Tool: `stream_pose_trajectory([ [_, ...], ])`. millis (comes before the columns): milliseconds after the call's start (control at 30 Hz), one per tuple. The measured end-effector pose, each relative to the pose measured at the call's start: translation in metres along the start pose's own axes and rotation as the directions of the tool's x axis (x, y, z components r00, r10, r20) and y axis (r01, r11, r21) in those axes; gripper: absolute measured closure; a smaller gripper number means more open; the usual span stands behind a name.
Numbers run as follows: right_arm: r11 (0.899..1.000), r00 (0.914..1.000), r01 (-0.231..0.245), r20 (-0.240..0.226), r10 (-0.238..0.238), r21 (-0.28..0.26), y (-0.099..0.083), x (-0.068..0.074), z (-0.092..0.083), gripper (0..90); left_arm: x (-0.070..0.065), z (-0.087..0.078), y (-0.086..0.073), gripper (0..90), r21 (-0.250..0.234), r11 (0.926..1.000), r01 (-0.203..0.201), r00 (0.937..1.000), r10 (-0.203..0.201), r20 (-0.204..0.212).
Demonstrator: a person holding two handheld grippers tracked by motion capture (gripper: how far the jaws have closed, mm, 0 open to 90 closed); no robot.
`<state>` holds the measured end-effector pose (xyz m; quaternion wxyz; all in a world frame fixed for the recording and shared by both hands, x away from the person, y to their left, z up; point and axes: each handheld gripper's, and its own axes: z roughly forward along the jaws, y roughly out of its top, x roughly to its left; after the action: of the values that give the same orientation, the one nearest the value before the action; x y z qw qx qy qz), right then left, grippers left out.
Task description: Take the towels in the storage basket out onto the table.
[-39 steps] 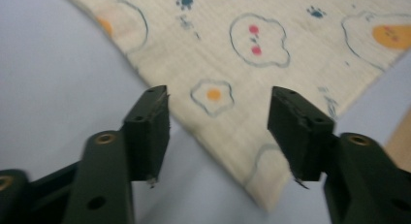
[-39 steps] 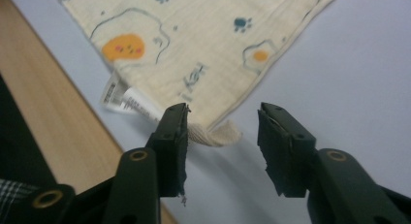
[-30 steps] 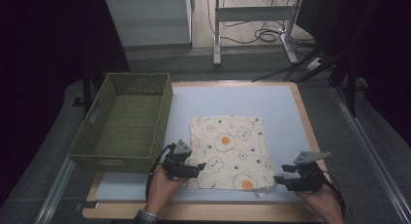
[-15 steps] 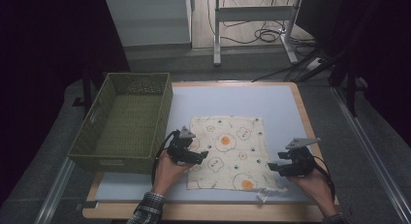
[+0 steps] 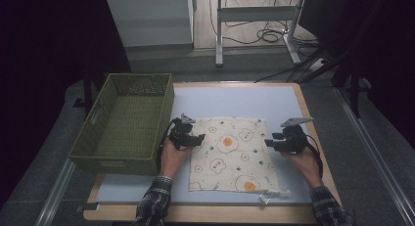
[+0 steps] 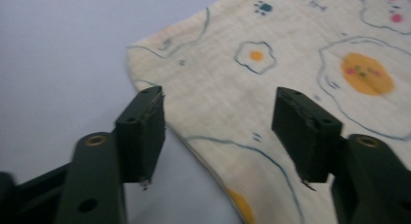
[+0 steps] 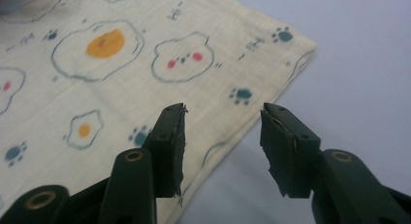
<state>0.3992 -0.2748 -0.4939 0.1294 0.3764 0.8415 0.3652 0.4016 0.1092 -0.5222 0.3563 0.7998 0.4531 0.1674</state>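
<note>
So the table [image 5: 147, 192] has a printed cloth [image 5: 232, 152] lying flat in the middle, a green basket [image 5: 125, 123] off to its left, and one hand on each side of the cloth about halfway up its side edges. Both claws have just been closing but still stand spread with nothing pinched: the left gripper [image 6: 218, 124] straddles the cloth's left hem near the far corner, and the right gripper [image 7: 223, 136] straddles the right hem. Each edge runs right between the jaws, so I'd guess a pinch comes next.
</note>
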Motion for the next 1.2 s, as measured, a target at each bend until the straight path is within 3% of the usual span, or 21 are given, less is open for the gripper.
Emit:
stream_pose_trajectory([
  [167, 1.000, 0.9999, -0.006, 0.015, 0.006, 0.004, 0.013, -0.012, 0.012, 60.4, 0.013, 0.012, 0.009, 49.3, 0.004, 0.9997, 0.026, 0.9980, -0.025, -0.059],
  [333, 0.999, 0.9962, -0.052, 0.069, 0.052, -0.013, 0.022, -0.025, 0.021, 63.8, 0.023, 0.021, 0.017, 56.5, -0.009, 0.9982, 0.059, 0.9966, -0.059, -0.057],
  [467, 0.995, 0.9934, -0.095, 0.064, 0.095, -0.011, 0.029, -0.036, 0.035, 67.2, 0.026, 0.028, 0.023, 58.4, -0.011, 0.9980, 0.062, 0.9953, -0.063, -0.073],
  [700, 0.995, 0.9896, -0.100, 0.100, 0.103, -0.029, 0.035, -0.044, 0.053, 70.4, 0.035, 0.035, 0.025, 59.2, -0.017, 0.9948, 0.100, 0.9890, -0.101, -0.107],
  [867, 0.995, 0.9871, -0.096, 0.128, 0.096, -0.008, 0.040, -0.047, 0.065, 70.3, 0.038, 0.041, 0.023, 56.7, -0.002, 0.9948, 0.102, 0.9844, -0.101, -0.144],
  [967, 0.996, 0.9852, -0.093, 0.144, 0.093, -0.006, 0.044, -0.047, 0.072, 70.1, 0.040, 0.043, 0.021, 54.9, -0.008, 0.9944, 0.106, 0.9848, -0.106, -0.138],
  [1067, 0.997, 0.9839, -0.071, 0.165, 0.068, 0.016, 0.046, -0.044, 0.078, 71.3, 0.041, 0.043, 0.019, 57.3, -0.021, 0.9925, 0.120, 0.9869, -0.122, -0.106],
  [1200, 0.996, 0.9851, -0.089, 0.150, 0.083, 0.031, 0.048, -0.041, 0.079, 86.2, 0.039, 0.043, 0.017, 68.6, -0.031, 0.9916, 0.126, 0.9886, -0.128, -0.079],
])
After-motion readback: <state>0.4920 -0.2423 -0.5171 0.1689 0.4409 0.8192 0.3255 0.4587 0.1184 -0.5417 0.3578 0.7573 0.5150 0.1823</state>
